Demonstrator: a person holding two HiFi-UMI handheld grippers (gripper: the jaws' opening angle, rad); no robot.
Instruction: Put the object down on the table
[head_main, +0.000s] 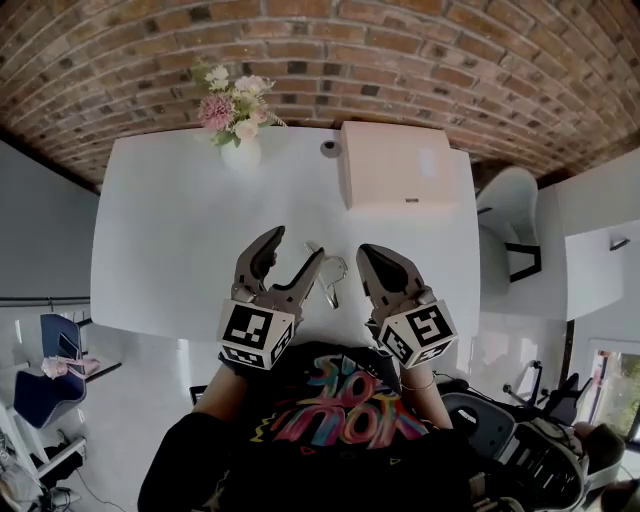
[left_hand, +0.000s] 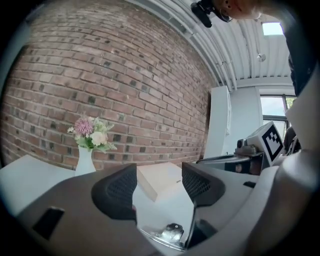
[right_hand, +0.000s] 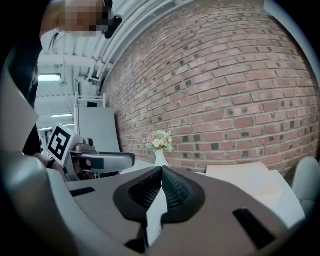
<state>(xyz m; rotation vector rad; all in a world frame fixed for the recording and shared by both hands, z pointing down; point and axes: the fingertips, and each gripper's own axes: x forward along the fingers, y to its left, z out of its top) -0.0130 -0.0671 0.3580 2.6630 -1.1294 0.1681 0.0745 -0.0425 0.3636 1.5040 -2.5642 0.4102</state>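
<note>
A small shiny metal object lies on the white table near its front edge, between my two grippers. My left gripper stands open just left of it, its right finger close beside the metal; nothing is between the pads. In the left gripper view the metal object shows low down, below the wide-apart jaws of the left gripper. My right gripper sits just right of the object, shut and empty. In the right gripper view its pads meet at the tips.
A pale flat box lies at the table's far right. A white vase of flowers stands at the far edge against the brick wall, with a small round thing beside the box. A white chair stands off the right side.
</note>
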